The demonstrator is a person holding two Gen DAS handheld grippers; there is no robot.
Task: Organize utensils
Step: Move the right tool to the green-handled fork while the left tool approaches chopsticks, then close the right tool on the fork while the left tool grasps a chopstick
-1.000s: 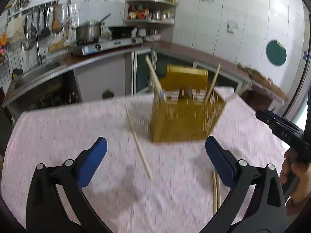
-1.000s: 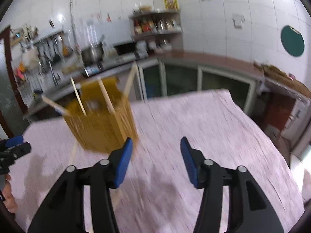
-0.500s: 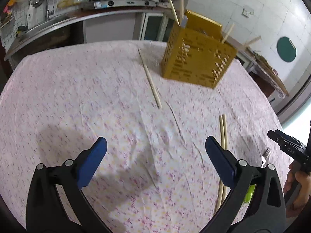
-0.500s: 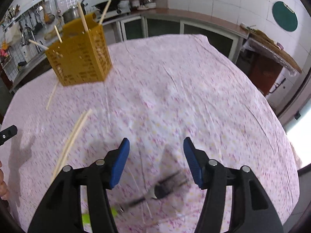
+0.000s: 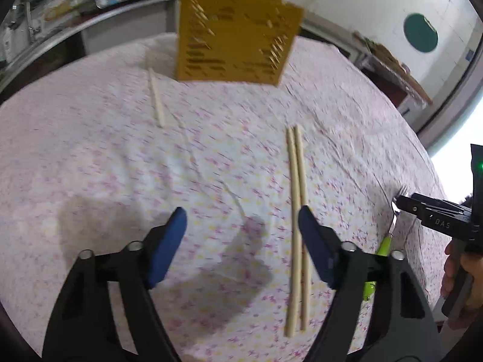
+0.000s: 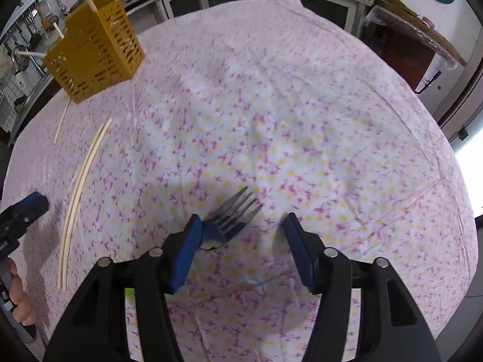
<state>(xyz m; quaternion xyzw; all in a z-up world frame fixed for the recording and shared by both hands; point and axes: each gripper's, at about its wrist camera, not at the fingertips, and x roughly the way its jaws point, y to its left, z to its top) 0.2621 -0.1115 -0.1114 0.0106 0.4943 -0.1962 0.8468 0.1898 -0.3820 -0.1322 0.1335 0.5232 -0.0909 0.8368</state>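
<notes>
A yellow slotted utensil holder (image 5: 235, 30) stands at the far side of the flowered cloth with several chopsticks in it. One loose chopstick (image 5: 156, 99) lies to its left. A pair of chopsticks (image 5: 297, 181) lies lengthwise on the cloth, along the inner edge of my left gripper's right finger. My left gripper (image 5: 243, 220) hovers over the cloth, its jaws closing with nothing pressed between them. In the right wrist view a metal fork (image 6: 235, 214) with a green handle lies under my right gripper (image 6: 241, 226). That gripper is open, and the tines sit beside its left finger (image 6: 188, 241).
The table's cloth (image 6: 302, 120) falls away at the right and near edges. Behind it run a kitchen counter (image 5: 90, 21) with a pot, cabinets and a cluttered side table (image 6: 416, 21). The left gripper (image 6: 27, 208) and a hand show at the right view's left edge.
Both grippers dropped toward the cloth and tipped downward. The left jaws narrowed beside the chopstick pair. The fork's tines now lie between the right jaws.
</notes>
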